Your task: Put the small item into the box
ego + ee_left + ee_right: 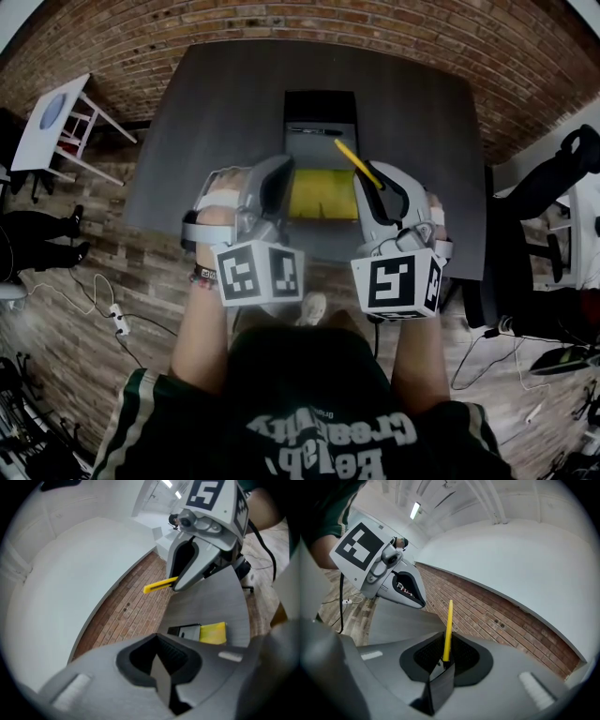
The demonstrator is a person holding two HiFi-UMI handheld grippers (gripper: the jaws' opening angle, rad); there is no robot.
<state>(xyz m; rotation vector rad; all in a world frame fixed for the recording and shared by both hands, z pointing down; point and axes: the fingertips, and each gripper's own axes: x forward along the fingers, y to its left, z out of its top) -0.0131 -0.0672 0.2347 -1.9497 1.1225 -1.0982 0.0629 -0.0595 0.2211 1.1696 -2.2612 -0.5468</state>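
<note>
An open box (pixel 322 194) with a yellow inside and a black lid lies flat on the dark table (pixel 225 112); the left gripper view also shows the box (pixel 212 633). My right gripper (pixel 375 183) is shut on a thin yellow stick (pixel 359 164), which juts up and away past its tips (pixel 448 630). It hovers at the box's right edge. The left gripper (pixel 272 178) hangs at the box's left edge, jaws together (pixel 161 667) with nothing between them. Each gripper view shows the other gripper, the right (pixel 192 564) with the stick (pixel 160 585) and the left (pixel 405 590).
A brick wall (pixel 300 23) runs behind the table. A small white table (pixel 52 117) stands at the left, a black office chair (pixel 553 187) at the right. Cables and a power strip (pixel 117 321) lie on the wooden floor.
</note>
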